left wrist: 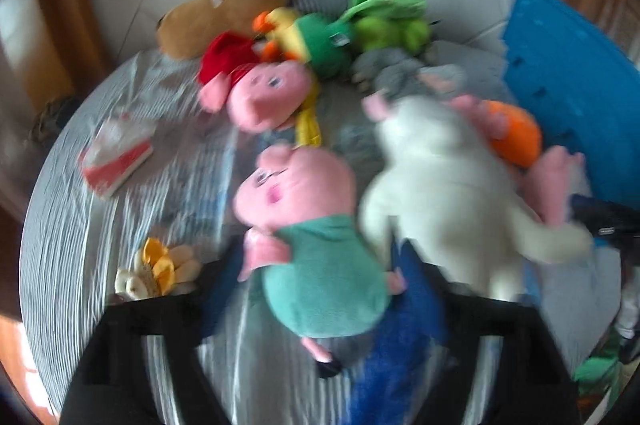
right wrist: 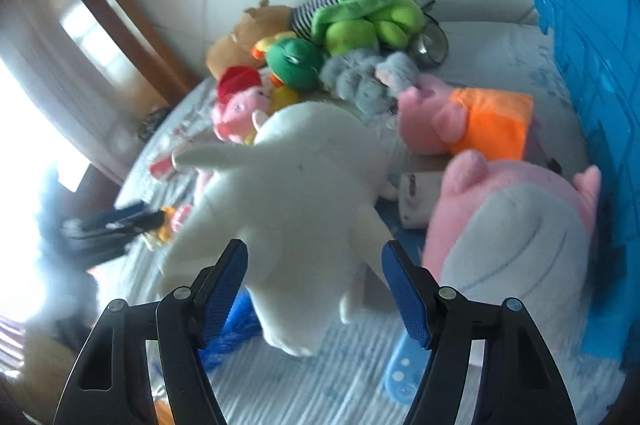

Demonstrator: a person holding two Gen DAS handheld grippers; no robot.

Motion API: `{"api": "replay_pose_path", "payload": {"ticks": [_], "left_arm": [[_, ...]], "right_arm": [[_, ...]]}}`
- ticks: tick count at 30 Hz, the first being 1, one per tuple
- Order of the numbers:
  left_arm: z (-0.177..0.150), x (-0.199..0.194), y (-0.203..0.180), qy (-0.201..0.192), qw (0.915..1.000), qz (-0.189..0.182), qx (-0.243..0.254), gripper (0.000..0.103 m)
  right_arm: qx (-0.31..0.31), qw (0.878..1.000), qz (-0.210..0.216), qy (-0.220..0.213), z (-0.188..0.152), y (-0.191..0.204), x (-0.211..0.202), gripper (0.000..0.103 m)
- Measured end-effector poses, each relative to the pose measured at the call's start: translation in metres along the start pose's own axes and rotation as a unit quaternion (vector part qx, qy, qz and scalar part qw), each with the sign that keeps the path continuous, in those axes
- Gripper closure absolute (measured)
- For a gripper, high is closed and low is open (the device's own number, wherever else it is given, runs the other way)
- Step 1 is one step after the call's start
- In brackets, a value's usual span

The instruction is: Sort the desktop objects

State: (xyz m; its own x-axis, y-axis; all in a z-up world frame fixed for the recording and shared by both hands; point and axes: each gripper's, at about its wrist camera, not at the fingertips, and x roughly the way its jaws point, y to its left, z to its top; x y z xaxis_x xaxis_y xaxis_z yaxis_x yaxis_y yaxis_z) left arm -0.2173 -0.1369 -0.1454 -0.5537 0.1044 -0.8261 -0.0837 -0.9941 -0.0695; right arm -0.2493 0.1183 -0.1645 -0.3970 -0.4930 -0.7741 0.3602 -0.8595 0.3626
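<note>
Right claw (right wrist: pixel 314 285) spread wide, blue pads on either side of the white plush (right wrist: pixel 296 193) but not pressed into it as far as the right wrist view shows; nothing gripped. White plush lies on the striped cloth of the counter (right wrist: pixel 320 377), its lower body between the pads.

Left claw (left wrist: pixel 320 305): view badly motion-blurred. A pink pig in a teal shirt (left wrist: pixel 316 257) sits between its black arms, over the blue pads. Cannot tell whether the pads bear on it or how far apart they stand.

Blue crate (right wrist: pixel 584 73) stands to the right of the right claw, at the counter's edge. Only its slotted outer wall shows; contents cannot be seen.

Just right of the right claw, against the crate wall: a big pink plush with a pale belly (right wrist: pixel 516 225). Ahead of that, a pink pig in orange (right wrist: pixel 468 121).

Far ahead of both claws, by the tiled wall, a heap: brown plush (left wrist: pixel 224 13), green frog (right wrist: pixel 364 17), grey plush (right wrist: pixel 360 81), green-headed duck (right wrist: pixel 294 61), pink pig with red cap (left wrist: pixel 260 93).

Left of the left claw: red-and-white packet (left wrist: pixel 116 157); small yellow-and-cream toy (left wrist: pixel 160 269) nearer in
</note>
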Motion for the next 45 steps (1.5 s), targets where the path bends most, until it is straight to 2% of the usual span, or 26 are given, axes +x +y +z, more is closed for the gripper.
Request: {"api": "replay_pose_path", "payload": {"ticks": [3,5,6,7,9,10,11,17,25,30,33,36,39,41,43,45], "left_arm": [[0.004,-0.004,-0.021,-0.004,0.9995,-0.004,0.029,0.000],[0.005,0.000,-0.029,-0.001,0.9990,0.004,0.045,0.005],[0.005,0.003,-0.034,0.004,0.9986,0.004,0.052,0.019],[0.004,0.006,-0.038,0.008,0.9983,0.002,0.057,0.029],[0.003,0.009,-0.046,0.014,0.9977,-0.004,0.066,0.030],[0.003,0.011,-0.050,0.015,0.9974,-0.009,0.069,0.030],[0.003,0.012,-0.054,0.017,0.9971,-0.013,0.073,0.030],[0.032,0.017,-0.041,-0.010,0.9991,-0.004,0.040,0.030],[0.053,0.052,-0.042,0.000,0.9989,-0.018,0.044,0.030],[0.051,0.059,-0.040,-0.008,0.9990,-0.026,0.035,0.030],[0.053,0.062,-0.037,-0.014,0.9989,-0.030,0.035,0.030],[0.054,0.067,-0.036,-0.017,0.9978,-0.032,0.055,0.030],[0.057,0.074,-0.032,-0.017,0.9968,-0.040,0.068,0.030],[0.058,0.080,-0.030,-0.014,0.9959,-0.050,0.074,0.034],[0.058,0.087,-0.028,-0.010,0.9946,-0.063,0.081,0.057],[0.058,0.092,-0.027,-0.007,0.9928,-0.081,0.088,0.064]], "right_arm": [[0.011,1.000,-0.019,0.001,-0.005,0.000,0.007,0.031],[0.023,0.999,-0.037,-0.004,-0.010,-0.001,0.008,0.019],[0.029,0.999,-0.040,-0.007,-0.011,-0.002,0.007,0.018],[0.035,0.999,-0.040,-0.011,-0.013,-0.003,0.006,0.018],[0.053,0.998,-0.041,-0.018,-0.015,-0.009,0.008,0.025],[0.062,0.997,-0.042,-0.021,-0.015,-0.011,0.010,0.041],[0.071,0.996,-0.043,-0.024,-0.016,-0.014,0.011,0.051],[0.089,0.994,-0.049,-0.030,-0.011,-0.024,0.022,0.051],[0.111,0.991,-0.059,-0.042,-0.007,-0.036,0.033,0.051],[0.181,0.978,-0.050,-0.087,-0.037,-0.033,0.013,0.050],[0.214,0.972,-0.044,-0.088,-0.051,-0.033,0.022,0.050],[0.239,0.966,-0.037,-0.093,-0.058,-0.031,0.039,0.050],[0.266,0.956,-0.030,-0.123,-0.057,-0.034,0.051,0.050],[0.274,0.950,-0.033,-0.145,-0.049,-0.039,0.061,0.050],[0.283,0.947,-0.019,-0.151,-0.042,-0.046,0.075,0.052],[0.284,0.944,-0.007,-0.166,-0.035,-0.049,0.082,0.054]]}}
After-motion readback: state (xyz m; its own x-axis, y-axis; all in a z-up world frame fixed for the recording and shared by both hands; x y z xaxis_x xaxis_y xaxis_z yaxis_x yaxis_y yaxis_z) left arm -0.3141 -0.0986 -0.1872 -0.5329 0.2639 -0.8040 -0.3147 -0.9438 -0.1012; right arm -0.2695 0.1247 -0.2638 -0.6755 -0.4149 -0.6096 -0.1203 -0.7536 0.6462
